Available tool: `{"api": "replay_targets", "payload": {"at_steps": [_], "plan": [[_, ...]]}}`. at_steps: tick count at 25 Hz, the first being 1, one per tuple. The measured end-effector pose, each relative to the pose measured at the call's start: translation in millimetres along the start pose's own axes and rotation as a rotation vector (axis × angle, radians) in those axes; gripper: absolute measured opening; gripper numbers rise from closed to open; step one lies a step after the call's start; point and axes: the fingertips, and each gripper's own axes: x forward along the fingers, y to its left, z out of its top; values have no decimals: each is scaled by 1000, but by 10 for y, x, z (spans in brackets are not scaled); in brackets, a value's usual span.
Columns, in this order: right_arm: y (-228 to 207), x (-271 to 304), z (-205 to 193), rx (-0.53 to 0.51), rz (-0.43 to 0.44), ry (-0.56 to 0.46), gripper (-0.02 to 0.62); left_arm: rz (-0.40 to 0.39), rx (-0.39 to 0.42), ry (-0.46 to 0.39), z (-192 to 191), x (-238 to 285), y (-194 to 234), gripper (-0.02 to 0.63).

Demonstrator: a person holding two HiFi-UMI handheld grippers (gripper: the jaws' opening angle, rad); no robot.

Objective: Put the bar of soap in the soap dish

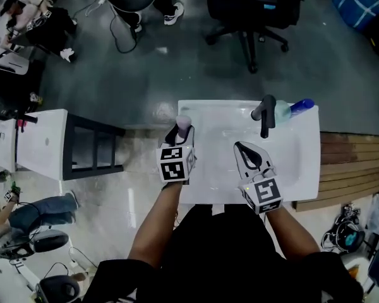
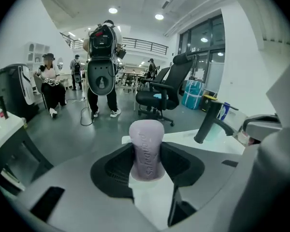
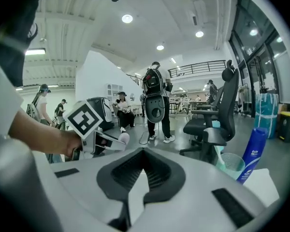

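Observation:
My left gripper [image 1: 180, 133] is shut on a lilac bar of soap [image 1: 184, 123], held on end over the left rim of the white sink [image 1: 303, 169]. In the left gripper view the soap [image 2: 146, 141] stands upright between the black pads, its top poking out past the jaws of this gripper [image 2: 146, 153]. The right gripper [image 1: 240, 148] hovers over the basin with its jaws shut and nothing in them [image 3: 144, 152]. A pale teal soap dish [image 1: 282, 112] sits at the sink's far edge beside the black faucet [image 1: 264, 114]; the dish [image 3: 231, 163] also shows in the right gripper view.
A blue bottle [image 1: 301, 106] stands right of the dish. A black frame [image 1: 91, 147] and a white table [image 1: 44, 144] are left of the sink, wooden boards [image 1: 354, 163] to its right. An office chair [image 1: 249, 8] and people stand beyond.

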Motion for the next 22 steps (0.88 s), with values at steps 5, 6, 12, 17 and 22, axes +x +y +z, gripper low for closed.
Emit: {"api": "replay_targets", "payload": {"at_steps": [5, 6, 12, 17, 22], "plan": [[-3, 41, -125, 19, 73, 2, 6, 24, -52, 79, -133, 225, 84, 196], [-1, 32, -131, 31, 84, 10, 6, 23, -69, 89, -156, 263, 68, 196], [-2, 87, -295, 48, 124, 33, 6, 61, -69, 156, -234, 433, 86, 196], [-58, 125, -290, 64, 133, 25, 6, 94, -49, 187, -310, 526, 103, 196], [-60, 114, -313, 54, 135, 24, 6, 105, -47, 193, -323, 596, 114, 196]]}}
